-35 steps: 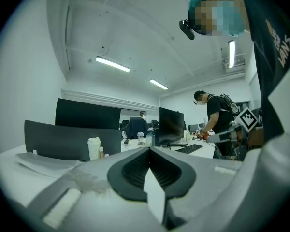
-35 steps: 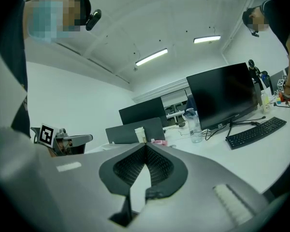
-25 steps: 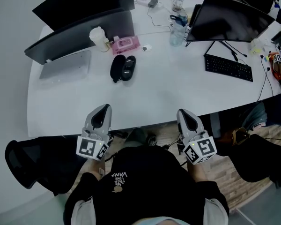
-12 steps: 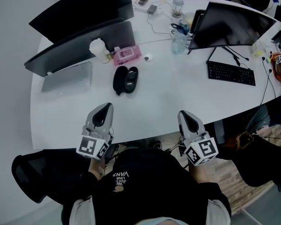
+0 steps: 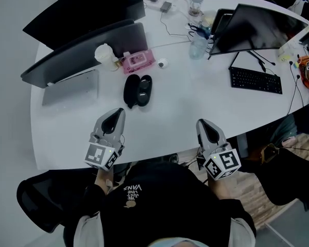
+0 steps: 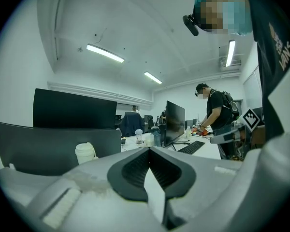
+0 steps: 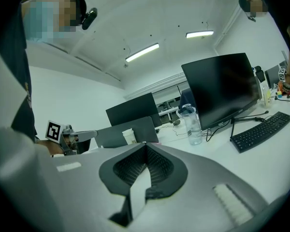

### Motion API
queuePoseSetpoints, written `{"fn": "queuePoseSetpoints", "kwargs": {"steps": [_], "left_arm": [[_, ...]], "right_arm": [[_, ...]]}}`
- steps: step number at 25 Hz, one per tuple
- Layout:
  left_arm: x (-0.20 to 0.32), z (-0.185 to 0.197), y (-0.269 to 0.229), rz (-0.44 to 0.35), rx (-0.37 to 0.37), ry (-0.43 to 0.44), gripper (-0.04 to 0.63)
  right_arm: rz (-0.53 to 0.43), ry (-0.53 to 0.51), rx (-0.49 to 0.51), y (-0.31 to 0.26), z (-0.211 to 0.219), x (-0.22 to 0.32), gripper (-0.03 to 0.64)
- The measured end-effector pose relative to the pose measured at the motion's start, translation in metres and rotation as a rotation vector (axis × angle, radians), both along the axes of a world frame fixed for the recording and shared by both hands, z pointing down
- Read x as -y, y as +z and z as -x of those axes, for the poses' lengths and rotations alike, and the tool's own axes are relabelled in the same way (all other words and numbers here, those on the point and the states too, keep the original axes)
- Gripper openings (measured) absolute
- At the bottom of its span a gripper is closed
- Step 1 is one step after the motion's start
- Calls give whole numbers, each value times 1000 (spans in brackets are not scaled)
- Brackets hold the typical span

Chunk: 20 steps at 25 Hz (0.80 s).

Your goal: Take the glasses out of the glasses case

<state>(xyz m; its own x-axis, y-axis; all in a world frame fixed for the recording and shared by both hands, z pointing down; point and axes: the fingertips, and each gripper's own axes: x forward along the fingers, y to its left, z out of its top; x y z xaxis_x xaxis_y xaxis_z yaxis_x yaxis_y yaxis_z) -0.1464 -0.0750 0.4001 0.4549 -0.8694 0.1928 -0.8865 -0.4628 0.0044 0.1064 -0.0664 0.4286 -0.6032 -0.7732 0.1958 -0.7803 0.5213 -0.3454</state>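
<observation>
**Both grippers closed and empty at the table's near edge, open case well ahead**

A white, curved table [image 5: 185,107] fills the head view. The black glasses case [image 5: 138,90] lies open on it, its two halves side by side, left of centre. What lies inside is too small to make out. Behind the case sit a pink wipes pack [image 5: 139,60] and a lidded paper cup [image 5: 105,55]. To the left is a silver laptop [image 5: 72,89], in front of two dark monitors [image 5: 87,48]. On the right stand a third monitor [image 5: 257,22], a black keyboard [image 5: 256,80] and a clear water bottle [image 5: 198,42].

The left gripper [image 5: 115,118] and the right gripper [image 5: 207,129] are held at the near rim, well apart from the case and from each other. In each gripper view the jaw tips meet, with nothing between them.

The room is an office with a white ceiling and strip lights [image 6: 105,53]. Another person [image 6: 215,112] stands at the table's far end. The floor [image 5: 257,194] looks like wood planks.

The wearer's black shirt [image 5: 134,189] reads "VANS"; the smaller lines beside it are too small to read.
</observation>
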Motion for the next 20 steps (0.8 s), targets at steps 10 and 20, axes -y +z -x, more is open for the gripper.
{"fn": "queuePoseSetpoints", "kwargs": {"steps": [10,20], "left_arm": [[48,6,8,3,-28,32,2],[83,13,35,53,-28,47,1]], "right_arm": [[22,37,-3,7,9,28,-2],[48,45,-19,17,19,43,-2]]}}
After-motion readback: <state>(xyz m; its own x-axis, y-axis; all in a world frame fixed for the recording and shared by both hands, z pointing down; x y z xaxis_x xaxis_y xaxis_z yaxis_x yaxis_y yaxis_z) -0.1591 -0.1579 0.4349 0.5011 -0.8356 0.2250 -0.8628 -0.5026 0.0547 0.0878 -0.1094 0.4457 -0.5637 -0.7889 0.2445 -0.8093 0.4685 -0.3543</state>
